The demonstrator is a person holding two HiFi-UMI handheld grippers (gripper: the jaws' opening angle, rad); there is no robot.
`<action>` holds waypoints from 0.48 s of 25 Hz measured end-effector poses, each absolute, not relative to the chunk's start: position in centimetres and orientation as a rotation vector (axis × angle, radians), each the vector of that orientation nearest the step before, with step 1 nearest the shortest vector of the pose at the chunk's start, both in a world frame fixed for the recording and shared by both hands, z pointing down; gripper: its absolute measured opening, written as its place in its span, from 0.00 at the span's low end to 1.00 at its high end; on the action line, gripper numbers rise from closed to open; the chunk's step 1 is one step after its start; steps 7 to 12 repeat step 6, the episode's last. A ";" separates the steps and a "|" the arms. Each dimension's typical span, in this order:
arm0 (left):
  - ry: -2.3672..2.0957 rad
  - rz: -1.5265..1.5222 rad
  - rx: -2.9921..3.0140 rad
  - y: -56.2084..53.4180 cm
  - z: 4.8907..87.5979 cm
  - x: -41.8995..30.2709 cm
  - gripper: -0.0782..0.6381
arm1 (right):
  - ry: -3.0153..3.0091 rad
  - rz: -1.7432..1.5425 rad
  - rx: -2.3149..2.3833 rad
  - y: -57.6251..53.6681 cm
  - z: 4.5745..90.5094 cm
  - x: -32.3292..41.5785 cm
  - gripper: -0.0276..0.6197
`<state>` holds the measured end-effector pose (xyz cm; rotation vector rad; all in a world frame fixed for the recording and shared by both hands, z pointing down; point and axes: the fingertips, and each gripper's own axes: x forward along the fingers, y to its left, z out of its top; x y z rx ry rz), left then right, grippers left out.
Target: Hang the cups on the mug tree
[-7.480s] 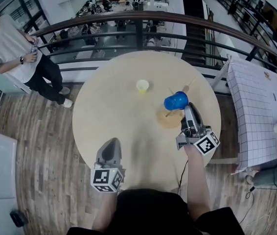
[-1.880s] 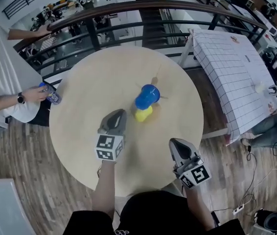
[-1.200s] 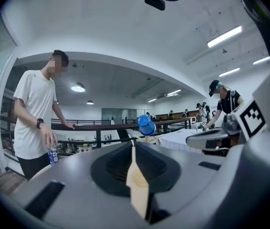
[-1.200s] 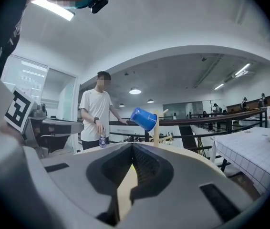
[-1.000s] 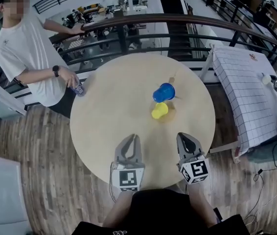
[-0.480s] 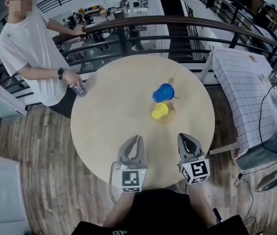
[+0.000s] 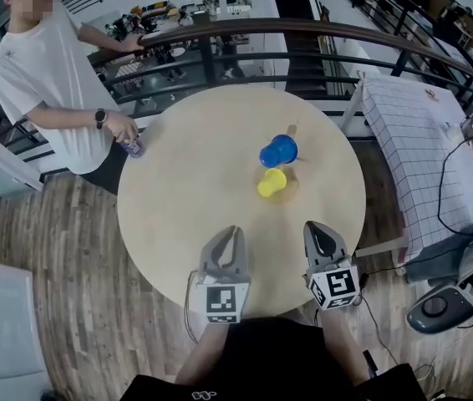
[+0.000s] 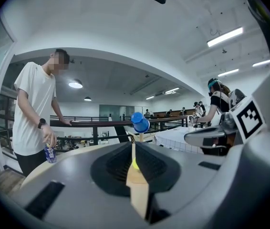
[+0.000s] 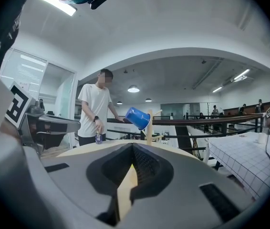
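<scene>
In the head view the blue cup [image 7: 278,150] and yellow cup [image 7: 272,182] hide most of the mug tree [image 9: 149,123]; the label on the bystander's bottle [image 7: 131,146] is too small to read.

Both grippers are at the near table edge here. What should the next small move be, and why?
Probably none beyond holding the left gripper and right gripper back, both shut and empty: the blue cup and yellow cup each appear to hang on the mug tree, and I see no other cup on the table.
</scene>
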<state>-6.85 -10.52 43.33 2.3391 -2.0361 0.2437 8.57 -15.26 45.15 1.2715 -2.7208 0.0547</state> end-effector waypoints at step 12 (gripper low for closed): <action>-2.027 0.236 2.350 -11.4 43.8 -6.3 0.15 | -2.722 0.046 1.275 -15.8 45.5 9.0 0.05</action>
